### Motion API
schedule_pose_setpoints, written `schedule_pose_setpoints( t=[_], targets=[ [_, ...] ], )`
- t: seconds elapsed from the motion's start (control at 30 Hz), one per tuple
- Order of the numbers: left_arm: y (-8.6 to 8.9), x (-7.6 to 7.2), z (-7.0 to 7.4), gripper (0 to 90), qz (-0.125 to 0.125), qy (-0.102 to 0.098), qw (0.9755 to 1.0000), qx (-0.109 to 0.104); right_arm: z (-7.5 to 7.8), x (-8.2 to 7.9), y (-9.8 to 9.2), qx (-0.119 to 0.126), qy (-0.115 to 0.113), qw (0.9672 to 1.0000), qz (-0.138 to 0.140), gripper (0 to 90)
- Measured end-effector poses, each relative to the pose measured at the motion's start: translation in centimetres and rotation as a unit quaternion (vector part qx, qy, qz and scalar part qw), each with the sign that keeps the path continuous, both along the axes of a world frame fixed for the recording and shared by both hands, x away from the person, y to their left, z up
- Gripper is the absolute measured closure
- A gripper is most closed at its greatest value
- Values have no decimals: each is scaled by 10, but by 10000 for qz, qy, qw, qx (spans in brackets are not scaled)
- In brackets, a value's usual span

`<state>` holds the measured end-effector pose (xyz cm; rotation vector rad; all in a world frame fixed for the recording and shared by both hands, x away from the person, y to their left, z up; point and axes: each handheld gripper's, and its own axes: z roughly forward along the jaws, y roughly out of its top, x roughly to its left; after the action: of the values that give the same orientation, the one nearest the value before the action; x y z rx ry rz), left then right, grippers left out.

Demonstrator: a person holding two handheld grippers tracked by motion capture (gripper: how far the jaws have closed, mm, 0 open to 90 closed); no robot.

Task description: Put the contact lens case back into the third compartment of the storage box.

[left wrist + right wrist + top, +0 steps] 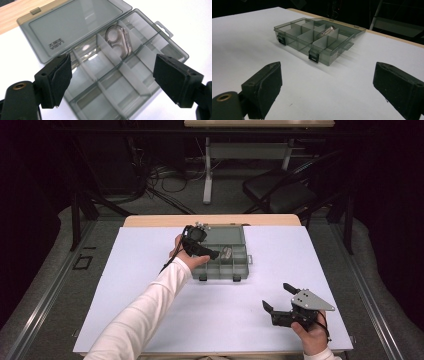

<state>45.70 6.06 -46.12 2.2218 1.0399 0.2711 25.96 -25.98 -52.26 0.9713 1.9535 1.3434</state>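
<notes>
A dim room: grey carpet floor (45,285), a black folding chair (280,190) beyond the white-covered surface (150,285) (wood-edged), another table (250,140) behind, cables (165,180) tangled underneath.

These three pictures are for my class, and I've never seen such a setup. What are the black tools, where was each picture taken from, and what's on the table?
A person sits at a white table with a hand-held two-jaw gripper in each hand; there is no robot. The high view looks down from above. The other two come from cameras riding on each gripper. The left gripper hovers open over a smoky plastic compartment box with its lid folded back. One small clear case leans inside a compartment. The right gripper waits open, nearer the person. Neither holds anything.
</notes>
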Motion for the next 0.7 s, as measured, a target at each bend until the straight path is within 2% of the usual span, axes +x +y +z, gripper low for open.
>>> schedule_pose_setpoints(
  t=[0.4,0.53,0.7],
  targets=[
    [33,-26,4,160,-35,-12,9998,-171,-1,0,2,-25,26,10000,10,82],
    [43,-37,5,158,-111,-77,9997,-194,-1,0,3,-35,29,10000,21,82],
    [54,-50,0,158,-222,-35,9992,-317,-1,0,3,-49,43,10000,23,82]
  ],
)
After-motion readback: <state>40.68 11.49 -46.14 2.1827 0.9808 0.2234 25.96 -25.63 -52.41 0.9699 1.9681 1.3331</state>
